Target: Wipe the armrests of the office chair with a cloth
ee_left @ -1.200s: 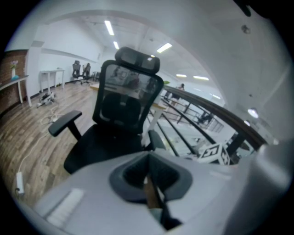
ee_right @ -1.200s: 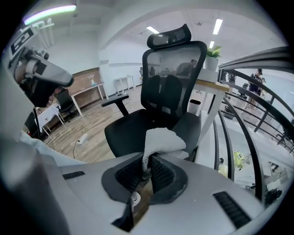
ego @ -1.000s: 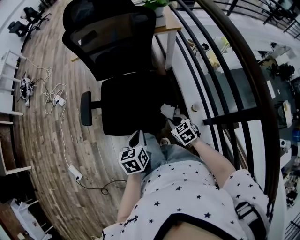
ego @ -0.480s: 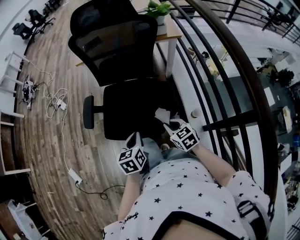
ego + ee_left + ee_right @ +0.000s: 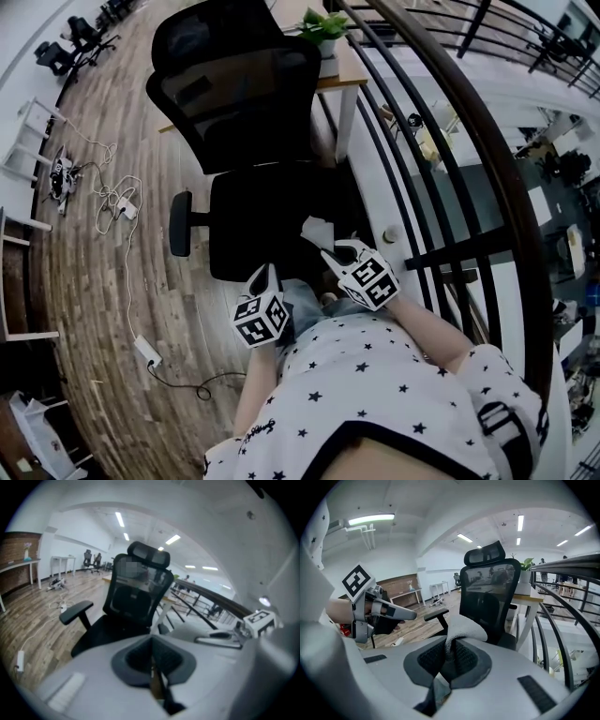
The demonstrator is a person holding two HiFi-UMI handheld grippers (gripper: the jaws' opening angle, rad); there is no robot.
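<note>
Shifted since the earlier head frames: cloth [image 5: 316, 230] and right gripper [image 5: 334, 251] have edged left, toward the seat's front edge. Left gripper [image 5: 269, 278] has barely changed.

Cloth: pinched in the right gripper's closed jaws, with a bunched fold standing above them in the right gripper view [image 5: 464, 630]. It hangs over the front of the seat and is not on either armrest.

Left gripper: jaws closed to a seam with nothing between them, as its own view shows [image 5: 154, 667].

Armrest [image 5: 181, 223] on the floor side of the chair [image 5: 244, 94] is in plain view and well apart from the cloth. I cannot make out the rail-side armrest in the head view.

Risks, my judgement:
- The grip is on a small fold only. Drag along an armrest pad could pull the cloth free.
- The chair may swivel or roll under a sideways wipe, since the left gripper is free but not bracing it.
- The railing [image 5: 441, 103] runs close on the right, so a reach to that side could clip it.
- Cables [image 5: 117, 202] and a power strip [image 5: 147, 352] lie on the floor near the visible armrest and could snag a foot.

Pose: both forearms are low in front of the torso, and both grippers point forward at the seat. The right is ahead of the left, near the railing. The left is just beside the knee.
</note>
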